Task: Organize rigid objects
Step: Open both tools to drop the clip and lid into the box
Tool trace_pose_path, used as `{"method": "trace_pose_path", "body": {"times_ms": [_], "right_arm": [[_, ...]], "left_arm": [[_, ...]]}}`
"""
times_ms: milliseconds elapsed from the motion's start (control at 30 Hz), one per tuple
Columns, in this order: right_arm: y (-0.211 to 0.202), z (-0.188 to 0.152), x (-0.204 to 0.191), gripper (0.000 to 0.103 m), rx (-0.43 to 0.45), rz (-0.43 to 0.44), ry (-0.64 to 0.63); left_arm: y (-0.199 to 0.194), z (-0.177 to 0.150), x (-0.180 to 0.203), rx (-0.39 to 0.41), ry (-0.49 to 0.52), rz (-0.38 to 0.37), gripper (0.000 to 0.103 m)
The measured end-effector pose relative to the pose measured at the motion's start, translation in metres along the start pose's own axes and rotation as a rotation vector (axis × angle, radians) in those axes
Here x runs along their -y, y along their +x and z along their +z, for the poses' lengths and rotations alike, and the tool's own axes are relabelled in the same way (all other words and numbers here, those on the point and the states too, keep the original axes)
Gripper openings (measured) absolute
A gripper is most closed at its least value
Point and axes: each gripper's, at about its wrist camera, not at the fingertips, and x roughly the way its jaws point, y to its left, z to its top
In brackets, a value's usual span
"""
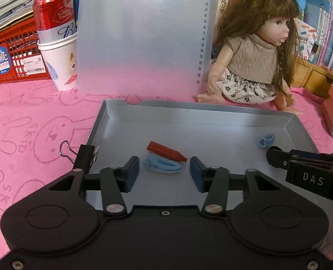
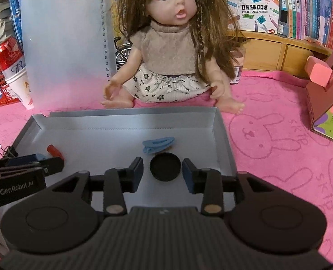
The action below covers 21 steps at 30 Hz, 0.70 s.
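A shallow grey box lies on the pink cloth. Inside it, a large blue hair clip lies beside a red cone-shaped piece. My left gripper stands open over them, with the clip between its pads and untouched. A smaller blue clip lies at the box's right. In the right wrist view a black round cap sits on the box floor between the pads of my open right gripper, with a small gap on each side. A blue clip lies just beyond it. A black binder clip grips the box's left wall.
A doll sits right behind the box. To the left stand a red can in a paper cup, a red crate and an upright translucent board. A pink cardboard house is at the right, with bookshelves behind.
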Motion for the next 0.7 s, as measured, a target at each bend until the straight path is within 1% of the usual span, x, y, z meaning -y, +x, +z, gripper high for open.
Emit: {"method": "trace_pose_path", "body": {"times_ms": [100, 167, 300, 367, 433, 700], "right_arm": [[-0.009, 0.0, 0.0, 0.066, 0.015, 0.003, -0.007], [-0.017, 0.0, 0.0, 0.069, 0.025, 0.012, -0.016], [-0.036, -0.002, -0.001, 0.076, 0.053, 0.019, -0.042], [-0.047, -0.003, 0.0, 0.079, 0.069, 0.024, -0.054], [-0.058, -0.006, 0.0, 0.083, 0.088, 0.037, -0.066], [-0.106, -0.025, 0.0, 0.087, 0.165, 0.08, -0.114]], "left_arm": [[-0.009, 0.0, -0.002, 0.01, -0.009, -0.022, 0.056], [-0.017, -0.001, -0.001, 0.022, -0.003, -0.033, 0.062], [-0.037, -0.005, 0.003, 0.062, 0.029, -0.04, 0.07], [-0.049, -0.008, 0.004, 0.086, 0.042, -0.044, 0.078], [-0.061, -0.011, 0.004, 0.104, 0.053, -0.06, 0.079], [-0.106, -0.033, 0.005, 0.155, 0.101, -0.115, 0.082]]}}
